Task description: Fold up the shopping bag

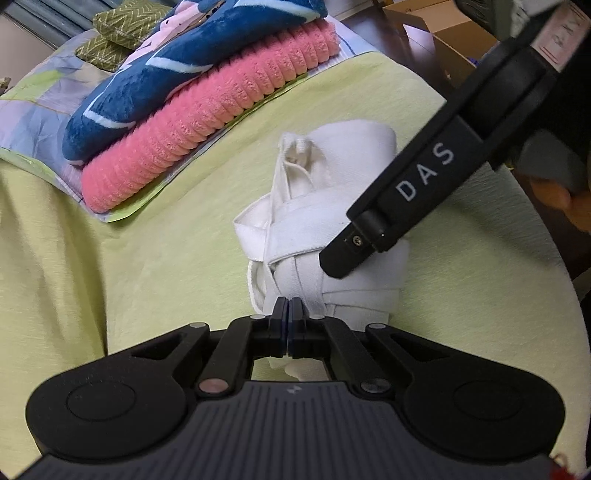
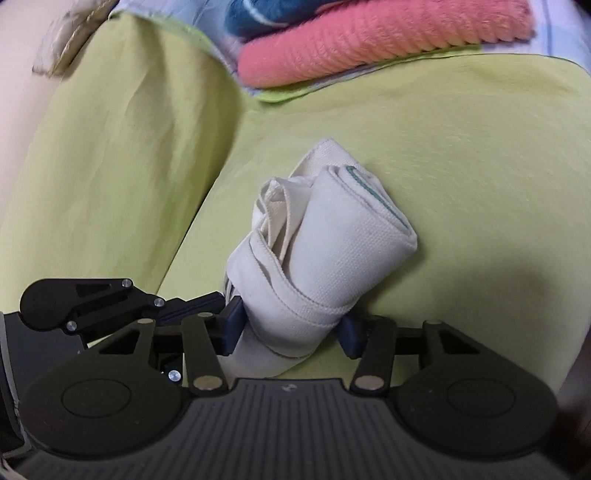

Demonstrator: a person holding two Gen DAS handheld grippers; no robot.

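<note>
Yellow-green bedsheet (image 1: 155,240), folded pink blanket (image 1: 207,125), cardboard box (image 1: 443,33)

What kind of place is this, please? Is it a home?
Probably a home, perhaps a bedroom: a yellow-green sheet covers a soft surface, folded blankets are stacked on it beside green cushions, and a cardboard box stands behind.

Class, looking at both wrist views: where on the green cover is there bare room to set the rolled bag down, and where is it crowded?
Bare green cover lies right of the rolled bag, and left of it below the pink towel. The far edge is crowded with stacked towels; both grippers, left and right, crowd the near end.
</note>
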